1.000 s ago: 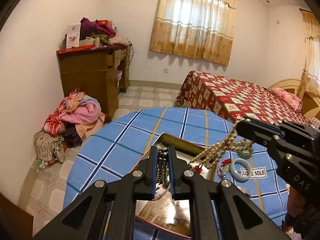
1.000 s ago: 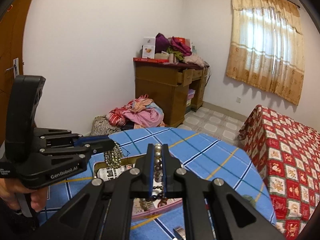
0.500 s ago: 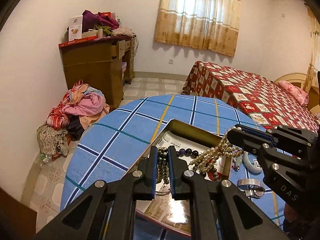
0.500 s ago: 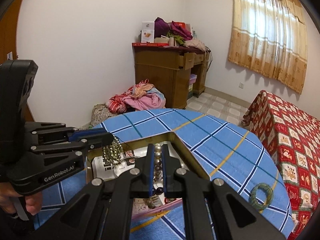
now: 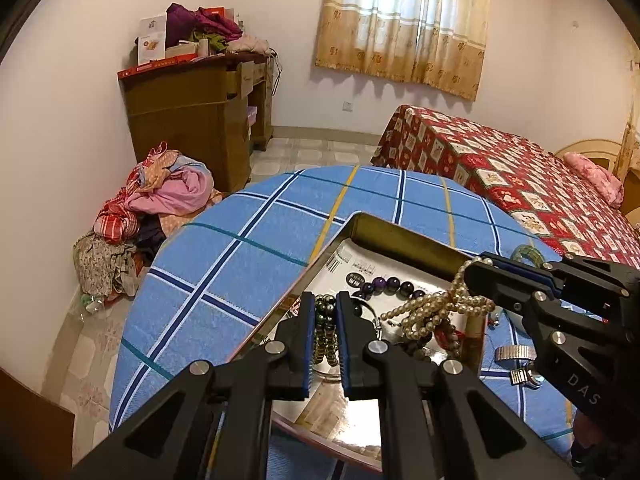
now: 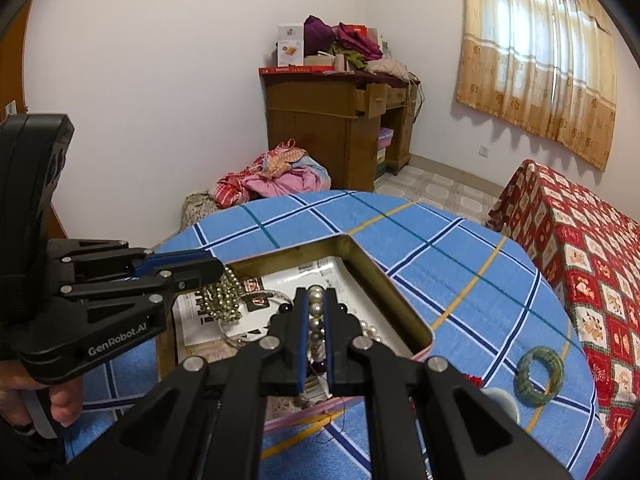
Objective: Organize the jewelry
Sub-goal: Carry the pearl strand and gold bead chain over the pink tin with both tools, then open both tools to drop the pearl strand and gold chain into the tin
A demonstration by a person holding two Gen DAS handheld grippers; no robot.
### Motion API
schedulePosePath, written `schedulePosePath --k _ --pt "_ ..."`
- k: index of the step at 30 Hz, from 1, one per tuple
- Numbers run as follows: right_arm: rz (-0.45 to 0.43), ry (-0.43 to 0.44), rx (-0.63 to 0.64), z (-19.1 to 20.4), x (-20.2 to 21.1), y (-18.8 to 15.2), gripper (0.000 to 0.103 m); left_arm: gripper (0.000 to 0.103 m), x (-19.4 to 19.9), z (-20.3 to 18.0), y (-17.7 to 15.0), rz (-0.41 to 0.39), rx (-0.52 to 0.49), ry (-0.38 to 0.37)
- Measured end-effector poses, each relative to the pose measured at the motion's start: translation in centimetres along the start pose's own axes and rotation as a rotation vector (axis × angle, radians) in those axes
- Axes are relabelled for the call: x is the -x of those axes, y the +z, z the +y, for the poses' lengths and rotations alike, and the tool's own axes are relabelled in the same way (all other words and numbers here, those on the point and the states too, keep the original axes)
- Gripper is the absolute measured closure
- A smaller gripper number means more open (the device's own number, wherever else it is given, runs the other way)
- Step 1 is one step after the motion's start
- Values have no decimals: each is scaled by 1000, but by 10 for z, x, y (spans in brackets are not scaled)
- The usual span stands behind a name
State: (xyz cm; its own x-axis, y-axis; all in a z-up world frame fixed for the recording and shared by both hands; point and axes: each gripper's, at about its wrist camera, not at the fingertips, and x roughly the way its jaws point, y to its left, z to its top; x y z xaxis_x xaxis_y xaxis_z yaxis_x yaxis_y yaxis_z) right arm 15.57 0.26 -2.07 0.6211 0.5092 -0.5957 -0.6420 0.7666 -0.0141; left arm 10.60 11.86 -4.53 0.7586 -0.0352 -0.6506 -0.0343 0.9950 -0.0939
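Note:
An open gold tin box [image 5: 404, 236] [image 6: 404, 304] lined with printed paper sits on the round table with the blue plaid cloth. My left gripper [image 5: 323, 320] [image 6: 218, 274] is shut on a dark metallic bead strand [image 5: 325, 332] [image 6: 222, 298] that hangs over the box. My right gripper [image 6: 316, 314] [image 5: 470, 276] is shut on a pearl necklace [image 6: 316, 320] [image 5: 434, 310] that drapes down into the box. A purple bead bracelet [image 5: 390, 285] lies inside the box.
A green bangle [image 6: 540, 374] and a white bangle [image 6: 500, 400] lie on the cloth right of the box. A metal watch band [image 5: 516, 356] lies there too. A clothes pile [image 5: 160, 196], a wooden desk [image 5: 192, 120] and a bed [image 5: 520, 184] stand beyond the table.
Both grippers have moved down and forward over the box with their strands. The pearl necklace now reaches into the box.

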Motion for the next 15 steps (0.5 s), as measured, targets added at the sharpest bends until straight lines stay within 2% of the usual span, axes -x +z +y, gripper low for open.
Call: schedulePosePath --k 15 --pt "49 -1 -2 3 -12 -10 95 93 -8 4 -5 23 7 27"
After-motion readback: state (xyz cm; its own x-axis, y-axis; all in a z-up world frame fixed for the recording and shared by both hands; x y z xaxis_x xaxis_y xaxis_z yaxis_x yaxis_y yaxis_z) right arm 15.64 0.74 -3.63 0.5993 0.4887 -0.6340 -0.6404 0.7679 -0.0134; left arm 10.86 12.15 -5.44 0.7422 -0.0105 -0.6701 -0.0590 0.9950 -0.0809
